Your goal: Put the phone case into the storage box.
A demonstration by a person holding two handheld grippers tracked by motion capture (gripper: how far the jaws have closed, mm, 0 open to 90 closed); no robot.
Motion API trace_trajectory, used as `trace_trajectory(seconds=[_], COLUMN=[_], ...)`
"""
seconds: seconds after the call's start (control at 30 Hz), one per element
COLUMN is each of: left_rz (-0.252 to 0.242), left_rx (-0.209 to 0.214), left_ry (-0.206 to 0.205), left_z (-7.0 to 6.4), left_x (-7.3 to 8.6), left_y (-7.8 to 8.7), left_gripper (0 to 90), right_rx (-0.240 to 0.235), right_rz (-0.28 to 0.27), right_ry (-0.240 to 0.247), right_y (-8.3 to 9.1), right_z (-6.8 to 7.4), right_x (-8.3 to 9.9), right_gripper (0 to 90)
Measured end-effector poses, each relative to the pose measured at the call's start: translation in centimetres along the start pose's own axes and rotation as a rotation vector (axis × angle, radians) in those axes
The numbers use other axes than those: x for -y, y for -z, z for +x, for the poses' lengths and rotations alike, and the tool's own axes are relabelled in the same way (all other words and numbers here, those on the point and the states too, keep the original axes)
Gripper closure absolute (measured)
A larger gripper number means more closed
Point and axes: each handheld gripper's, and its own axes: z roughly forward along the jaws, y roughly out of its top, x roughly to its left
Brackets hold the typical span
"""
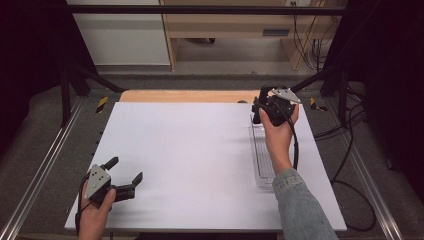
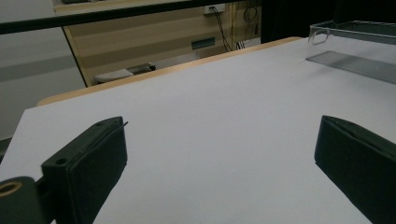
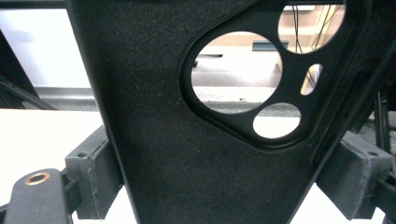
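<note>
A flat black phone case (image 3: 154, 116) with round camera cut-outs stands upright between the jaws of my right gripper (image 3: 224, 179), which is shut on it from both sides. From the high view, that gripper (image 1: 261, 106) is raised over the far right of the white table (image 1: 190, 145), and the case (image 1: 263, 94) sticks up from it. My left gripper (image 1: 125, 171) rests low at the near left corner of the table. Its jaws are spread wide and there is only bare table between them (image 2: 219, 140).
A long clear plastic tray (image 1: 261, 160) lies along the table's right side under the right forearm; its far end (image 2: 355, 32) shows in the left gripper view. A wooden strip (image 1: 185, 96) borders the far edge. Cables (image 1: 350, 140) trail off the right side.
</note>
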Motion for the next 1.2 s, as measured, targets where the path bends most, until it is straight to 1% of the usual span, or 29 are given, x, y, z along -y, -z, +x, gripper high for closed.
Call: trace_trajectory(seconds=[0.2, 0.27, 0.33, 0.4, 0.53, 0.67, 0.83, 0.97, 1.07, 1.13, 1.2], left_rz=[-0.001, -0.004, -0.005, -0.002, -0.004, -0.008, -0.007, -0.002, -0.012, -0.026, -0.031], left_rx=[0.006, 0.004, 0.007, 0.009, 0.015, 0.009, 0.013, 0.02, 0.019, 0.014, 0.009], left_ry=[-0.001, 0.006, 0.013, 0.011, 0.006, 0.009, 0.016, 0.006, 0.008, 0.006, 0.001], left_z=[0.0, 0.0, 0.1, 0.1, -0.1, 0.0, 0.0, -0.2, -0.2, -0.2, -0.2], left_x=[0.0, 0.0, 0.0, 0.0, 0.0, 0.0, 0.0, 0.0, 0.0, -0.1, -0.2], left_y=[0.1, 0.1, 0.0, -0.1, 0.0, 0.1, 0.0, -0.1, 0.0, 0.2, 0.2], left_gripper=[2.6, 2.6, 2.7, 2.7, 2.7, 2.7, 2.7, 2.8, 2.8, 2.8, 2.9], right_rx=[0.007, 0.006, 0.005, 0.001, 0.006, 0.011, 0.02, 0.023, 0.024, 0.027, 0.028], right_rz=[-0.008, -0.007, -0.004, -0.007, -0.013, -0.004, 0.004, 0.007, 0.01, 0.014, 0.014], right_ry=[0.002, 0.009, 0.002, -0.003, 0.011, 0.0, 0.025, 0.033, 0.043, 0.064, 0.063], right_y=[0.2, 0.2, 0.1, 0.3, 0.4, -0.1, -1.2, -2.0, -2.2, -2.4, -2.5], right_z=[0.1, 0.2, 0.2, 0.3, 0.4, 0.3, 0.4, 0.5, 0.6, 0.7, 0.7], right_x=[-0.4, -0.3, -0.3, -0.3, -0.5, -0.3, -0.4, -0.5, -0.4, -0.2, -0.1], right_gripper=[13.5, 13.5, 13.4, 13.4, 13.5, 13.5, 13.5, 13.5, 13.4, 13.4, 13.4])
